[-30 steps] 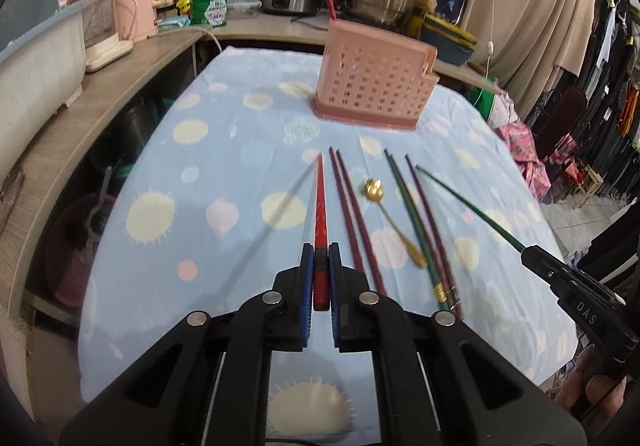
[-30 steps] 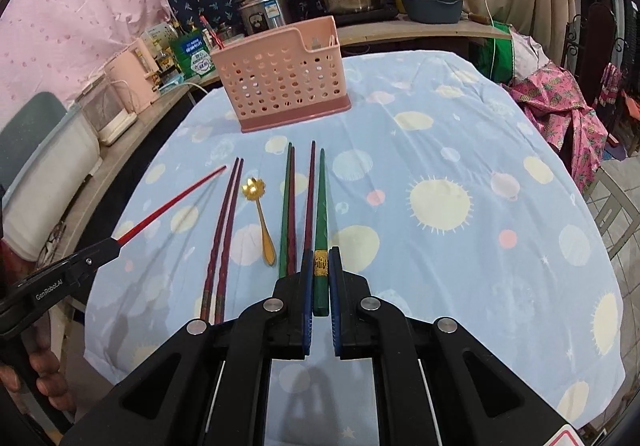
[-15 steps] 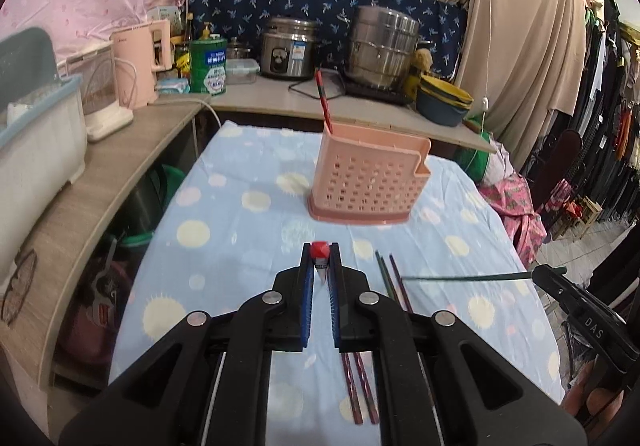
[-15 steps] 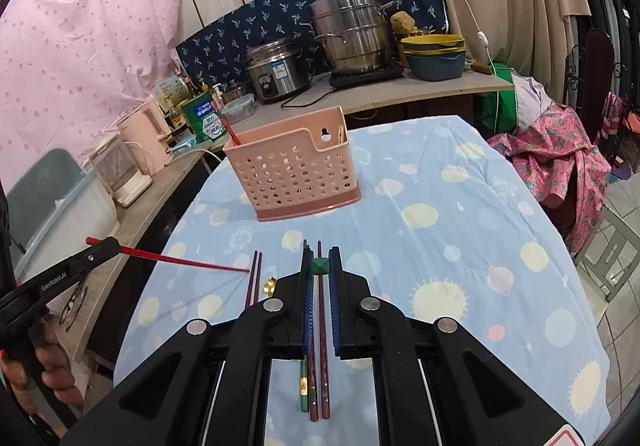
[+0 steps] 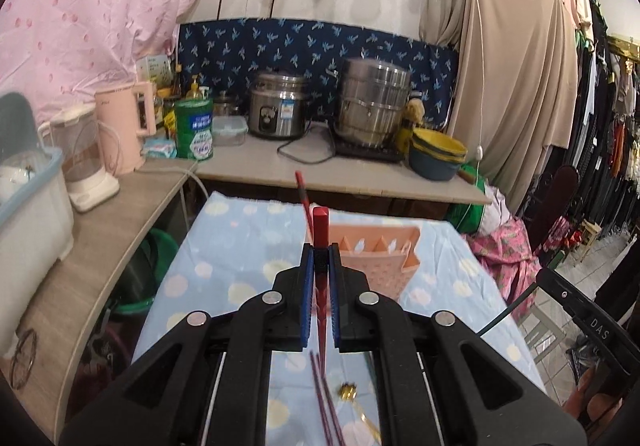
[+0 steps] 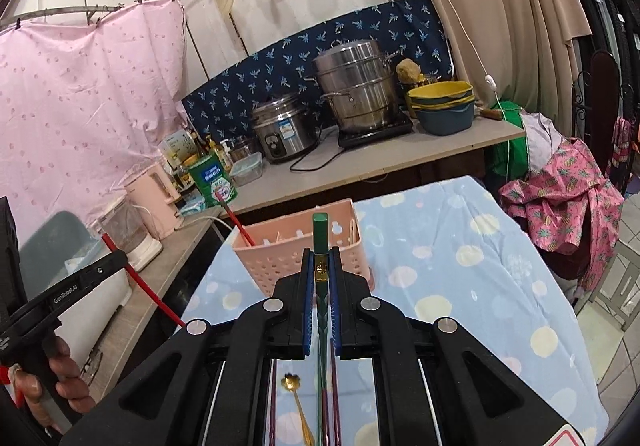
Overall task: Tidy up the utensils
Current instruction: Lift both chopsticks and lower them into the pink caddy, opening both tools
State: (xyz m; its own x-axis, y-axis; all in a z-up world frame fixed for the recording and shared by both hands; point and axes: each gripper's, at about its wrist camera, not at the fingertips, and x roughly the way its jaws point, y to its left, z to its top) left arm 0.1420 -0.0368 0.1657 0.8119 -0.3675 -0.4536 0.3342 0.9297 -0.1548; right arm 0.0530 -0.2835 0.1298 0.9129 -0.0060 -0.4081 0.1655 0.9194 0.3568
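Observation:
My left gripper (image 5: 320,258) is shut on a red chopstick (image 5: 320,224), thick end up and thin end hanging below the jaws. My right gripper (image 6: 321,266) is shut on a green chopstick (image 6: 321,232) the same way. Both are held in the air in front of the pink perforated basket (image 6: 280,256), which holds one red chopstick (image 6: 237,220) standing at its left end. On the cloth below lie dark red chopsticks (image 5: 320,386) and a gold spoon (image 6: 294,390). The right wrist view shows the left gripper (image 6: 116,258) at its left edge.
The table (image 6: 460,266) wears a light blue dotted cloth. Behind it a wooden counter (image 5: 352,176) carries a rice cooker (image 5: 278,110), a steel steamer pot (image 5: 374,106), stacked bowls (image 5: 438,154), a green tin and a pink kettle (image 5: 120,126). Clothes hang at the right.
Both grippers have risen off the table with their chopsticks, which now hang with the thin ends down. The views have swung up from the cloth to the basket and counter.

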